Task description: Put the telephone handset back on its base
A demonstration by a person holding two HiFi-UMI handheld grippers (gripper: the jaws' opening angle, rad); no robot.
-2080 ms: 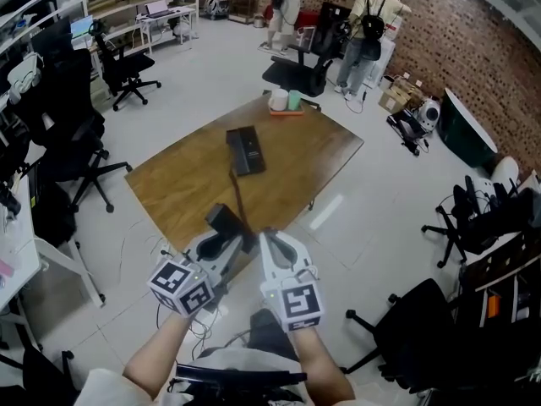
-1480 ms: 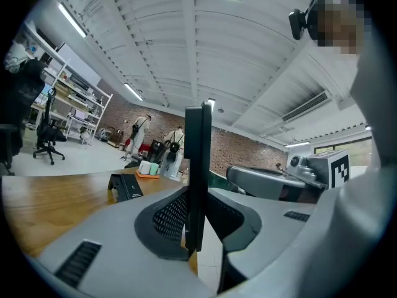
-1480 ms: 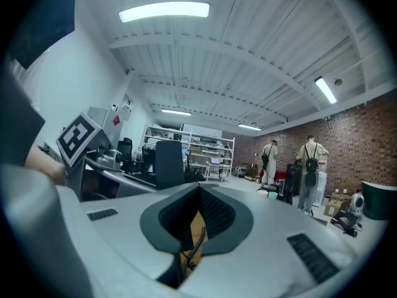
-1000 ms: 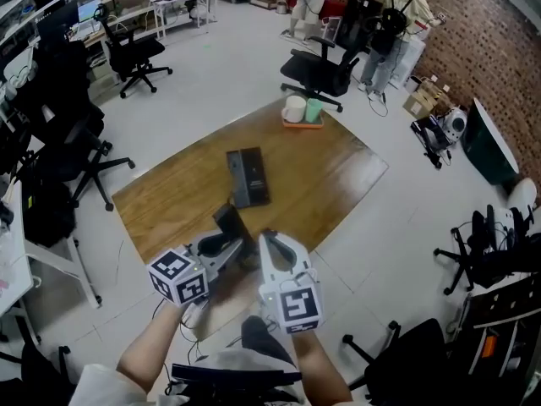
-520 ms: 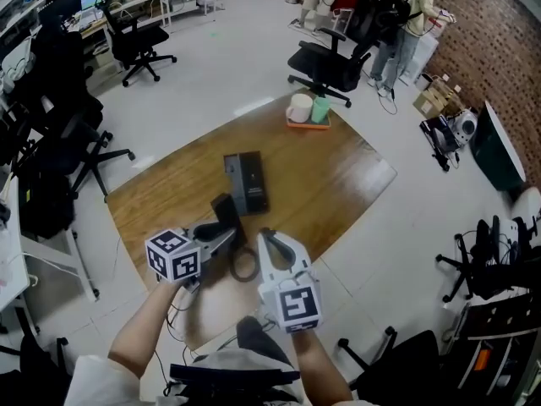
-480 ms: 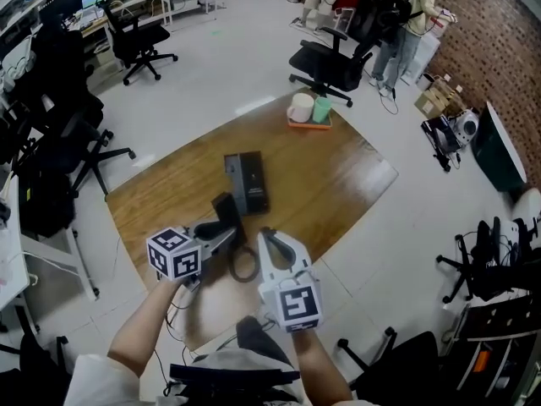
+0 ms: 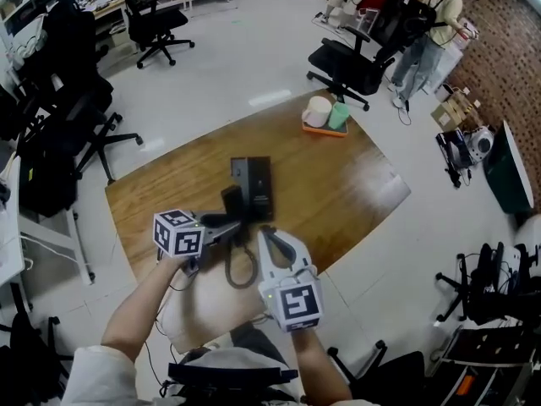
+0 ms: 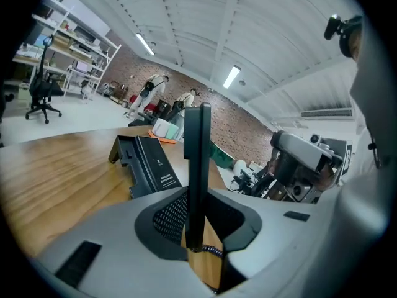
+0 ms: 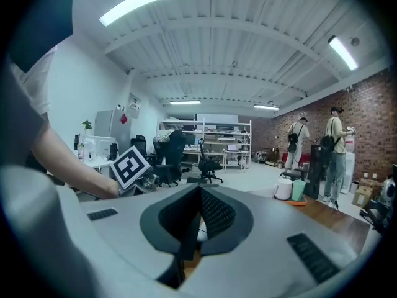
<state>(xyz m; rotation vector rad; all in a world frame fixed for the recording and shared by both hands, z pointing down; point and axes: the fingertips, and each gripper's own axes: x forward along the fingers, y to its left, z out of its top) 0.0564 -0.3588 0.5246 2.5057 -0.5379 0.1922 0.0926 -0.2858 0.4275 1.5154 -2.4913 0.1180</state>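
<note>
Left claw [image 8: 200, 227] gripping slim black handset [image 8: 198, 157], upright, coiled cord [image 8: 213, 251] below

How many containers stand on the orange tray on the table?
2. A white container stands on the left of the orange tray, and a green cup right beside it. Something smaller behind them could be hidden.

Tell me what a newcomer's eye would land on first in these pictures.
First comes the black handset, standing upright and clamped in the left hand-held gripper over the wooden table, with its coiled cord looping beneath it. Next is the black telephone base, lying on the table just beyond the handset. A person stands past the table's far corner.
</note>
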